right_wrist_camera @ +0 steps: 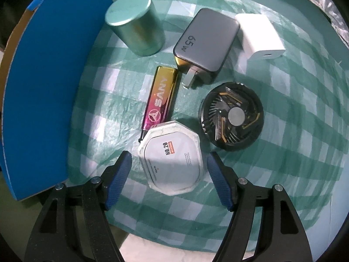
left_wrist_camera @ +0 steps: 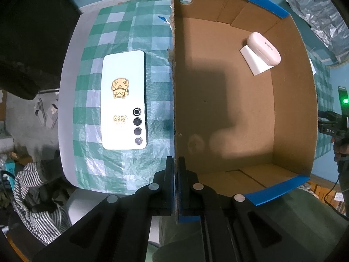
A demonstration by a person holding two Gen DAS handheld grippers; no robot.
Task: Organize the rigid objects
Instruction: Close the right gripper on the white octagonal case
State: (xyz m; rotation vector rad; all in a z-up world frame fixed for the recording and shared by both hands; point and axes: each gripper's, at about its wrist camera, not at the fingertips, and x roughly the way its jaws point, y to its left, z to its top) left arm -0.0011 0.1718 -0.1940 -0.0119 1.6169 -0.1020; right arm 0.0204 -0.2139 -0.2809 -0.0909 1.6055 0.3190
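Checkered green cloth covers the desk [left_wrist_camera: 122,21]. Left wrist view: left gripper [left_wrist_camera: 175,163] has its fingers clamped on the cardboard box [left_wrist_camera: 240,113] wall. Inside the box, only a pink earbud case [left_wrist_camera: 264,48] on a white block [left_wrist_camera: 255,62]; a phone [left_wrist_camera: 124,100] lies outside the wall.

Right wrist view: right gripper [right_wrist_camera: 169,170], fingers apart, straddles the white octagonal box [right_wrist_camera: 171,159] without touching. Tin [right_wrist_camera: 135,26], grey charger [right_wrist_camera: 207,41], white charger [right_wrist_camera: 259,35], SANY bar [right_wrist_camera: 160,98], fan [right_wrist_camera: 232,115] all outside the box. Mostly undone.

- One cardboard box [left_wrist_camera: 292,100]
- One phone [left_wrist_camera: 124,100]
- One earbud case [left_wrist_camera: 262,48]
- Two chargers [right_wrist_camera: 207,41]
- One tin [right_wrist_camera: 135,26]
- One fan [right_wrist_camera: 232,116]
- One octagonal box [right_wrist_camera: 172,159]
- One metallic bar [right_wrist_camera: 160,97]
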